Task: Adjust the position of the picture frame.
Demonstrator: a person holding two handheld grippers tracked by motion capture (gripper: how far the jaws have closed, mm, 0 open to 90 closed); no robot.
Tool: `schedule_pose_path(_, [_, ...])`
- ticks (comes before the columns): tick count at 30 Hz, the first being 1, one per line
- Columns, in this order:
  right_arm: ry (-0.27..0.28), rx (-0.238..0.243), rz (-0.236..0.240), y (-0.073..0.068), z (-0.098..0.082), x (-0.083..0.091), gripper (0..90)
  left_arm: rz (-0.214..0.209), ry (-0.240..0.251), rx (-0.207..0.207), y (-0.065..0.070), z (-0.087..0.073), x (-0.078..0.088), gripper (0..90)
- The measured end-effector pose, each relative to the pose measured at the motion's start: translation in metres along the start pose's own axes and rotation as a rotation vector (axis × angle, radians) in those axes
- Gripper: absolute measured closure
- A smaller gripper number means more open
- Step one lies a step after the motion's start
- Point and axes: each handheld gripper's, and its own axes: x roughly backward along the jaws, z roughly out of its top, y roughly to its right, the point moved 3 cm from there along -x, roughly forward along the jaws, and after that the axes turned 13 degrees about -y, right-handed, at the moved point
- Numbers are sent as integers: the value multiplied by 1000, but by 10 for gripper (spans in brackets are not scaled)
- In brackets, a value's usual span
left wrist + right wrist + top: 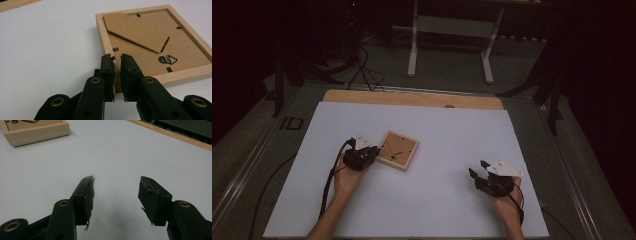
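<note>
A wooden picture frame (397, 150) lies face down on the white table (437, 210), a little left of centre, its brown backing board and metal hanger (168, 59) turned up. The left gripper (373, 152) sits at the frame's near corner with its jaws nearly together astride the wooden edge, though I cannot tell whether the pads press on it. The right gripper (478, 169) rests well apart to the right, jaws spread wide with nothing between them.
</note>
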Motion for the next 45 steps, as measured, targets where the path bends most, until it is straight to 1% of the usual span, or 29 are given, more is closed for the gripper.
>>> schedule_pose_path(3, [1, 1, -1, 0, 0, 0, 458, -1, -5, -3, 1, -1, 1, 810])
schedule_pose_path(13, [0, 3, -1, 0, 0, 1, 456, 23, -21, -5, 11, -5, 6, 808])
schedule_pose_path(14, [1, 2, -1, 1, 0, 1, 455, 18, -23, -3, 12, -5, 7, 807])
schedule_pose_path(18, [-1, 2, 0, 1, 0, 1, 456, 11, -30, 9, 19, -8, 11, 805])
schedule_pose_path(22, [1, 1, -1, 1, 0, 1, 456, 16, -39, 2, 28, -11, 15, 802])
schedule_pose_path(24, [2, -1, 0, 1, 0, 2, 455, 11, -42, -6, 32, -13, 17, 799])
schedule_pose_path(29, [-1, 5, 0, 1, 0, 1, 455, -2, -39, -2, 41, -17, 20, 795])
schedule_pose_path(33, [-2, 6, 0, 0, 0, 1, 455, -4, -42, -13, 49, -19, 22, 792])
schedule_pose_path(38, [-2, 6, 1, 0, 0, 1, 455, 13, -55, -61, 64, -19, 26, 789])
schedule_pose_path(41, [-2, 6, 1, 0, 0, 1, 455, 16, -54, -78, 72, -20, 27, 788])
schedule_pose_path(43, [-1, 9, 1, 0, 0, 1, 454, 7, -56, -94, 74, -20, 27, 787])
schedule_pose_path(45, [0, 9, 1, 0, 0, 1, 454, -10, -52, -104, 72, -19, 27, 783])
